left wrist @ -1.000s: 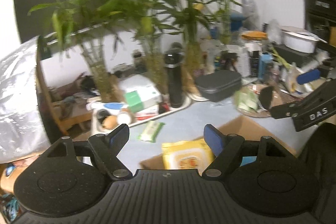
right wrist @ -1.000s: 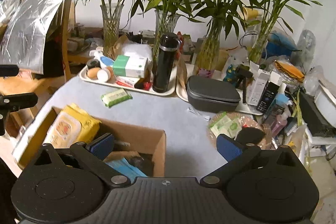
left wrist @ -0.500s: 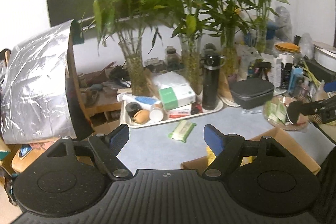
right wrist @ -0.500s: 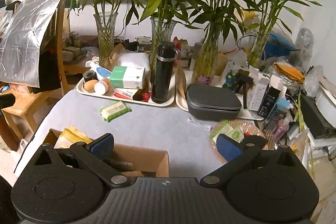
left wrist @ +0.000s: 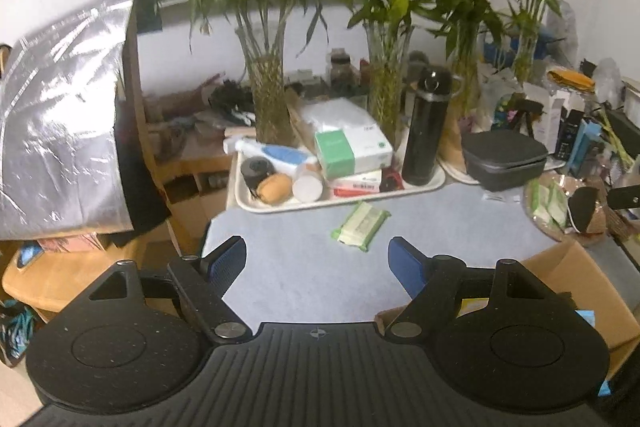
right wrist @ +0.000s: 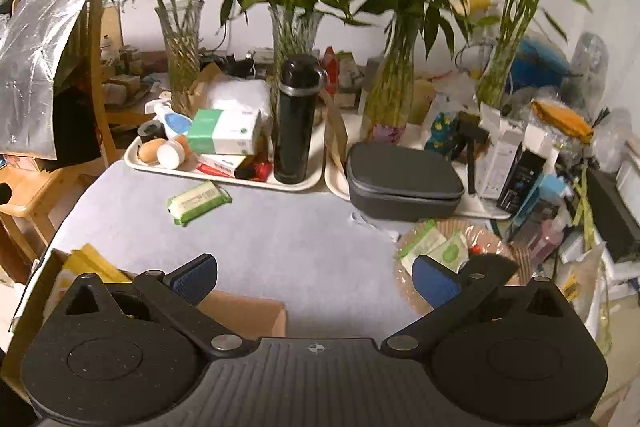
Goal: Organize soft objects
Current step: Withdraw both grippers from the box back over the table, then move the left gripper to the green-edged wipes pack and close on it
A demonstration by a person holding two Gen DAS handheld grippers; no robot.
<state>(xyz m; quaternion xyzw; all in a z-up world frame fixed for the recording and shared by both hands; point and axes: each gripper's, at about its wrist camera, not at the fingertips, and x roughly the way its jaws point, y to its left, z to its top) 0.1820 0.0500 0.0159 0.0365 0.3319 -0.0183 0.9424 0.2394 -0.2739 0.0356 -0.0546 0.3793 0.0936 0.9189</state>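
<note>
While both grippers were held above the grey desk (left wrist: 312, 283), nothing was gripped by either. The left gripper (left wrist: 318, 261) was seen with its blue fingers (left wrist: 228, 259) spread wide over bare desk. The right gripper (right wrist: 314, 281) was likewise held wide open, its left finger over a cardboard box (right wrist: 244, 311) at the near desk edge, in which a yellow packet (right wrist: 90, 261) was partly seen. Farther off, a green wipes pack (left wrist: 360, 225) was laid flat on the desk, just before a cream tray (left wrist: 280, 207). A black flask (right wrist: 294, 119) was stood upright on that tray, beside a grey case (right wrist: 400, 183). Behind, bamboo vases (right wrist: 182, 47) were lined against the wall.
</note>
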